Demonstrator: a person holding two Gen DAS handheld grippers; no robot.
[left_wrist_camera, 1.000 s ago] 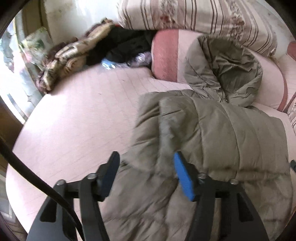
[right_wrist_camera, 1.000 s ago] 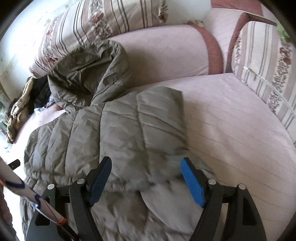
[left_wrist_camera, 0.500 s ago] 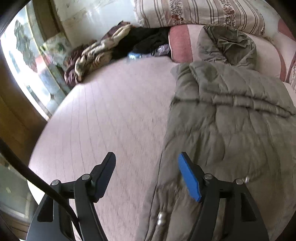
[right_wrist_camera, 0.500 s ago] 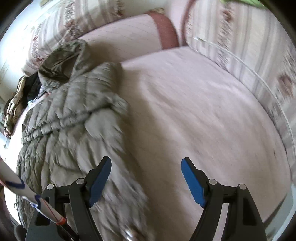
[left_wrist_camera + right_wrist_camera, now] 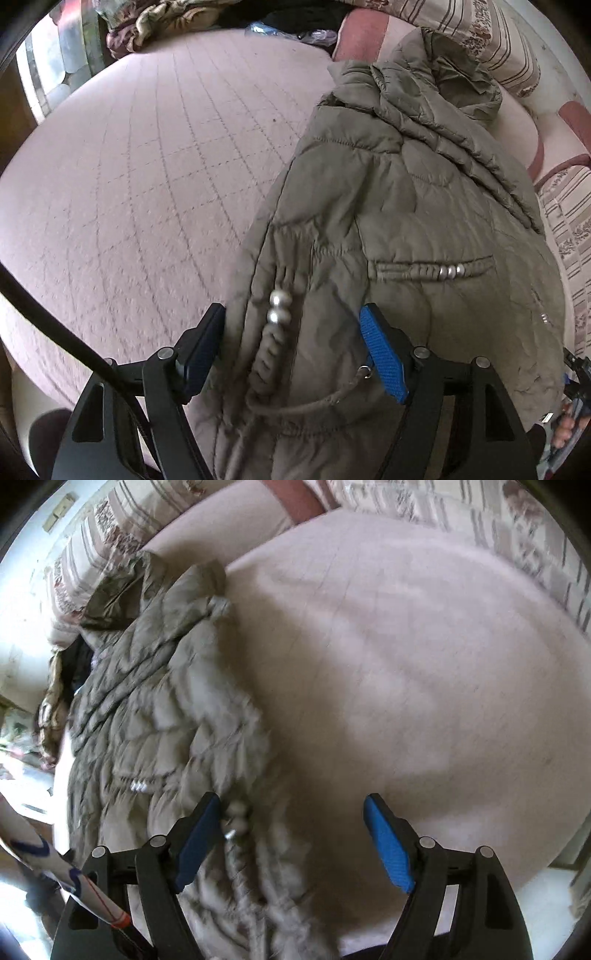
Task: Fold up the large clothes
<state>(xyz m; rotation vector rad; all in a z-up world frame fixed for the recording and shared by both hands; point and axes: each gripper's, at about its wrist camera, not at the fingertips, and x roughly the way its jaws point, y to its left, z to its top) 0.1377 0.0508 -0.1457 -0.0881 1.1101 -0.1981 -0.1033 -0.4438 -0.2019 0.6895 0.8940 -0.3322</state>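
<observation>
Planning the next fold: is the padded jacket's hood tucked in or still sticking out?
Out. The hood lies crumpled past the collar of the jacket, up against the pink bolster, not folded onto the body.

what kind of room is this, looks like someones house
Most likely a home living room or bedroom. An olive-green quilted puffer jacket lies on a wide pink quilted seat or mattress, striped floral cushions line its back, and a heap of crumpled clothes sits by a window.
</observation>
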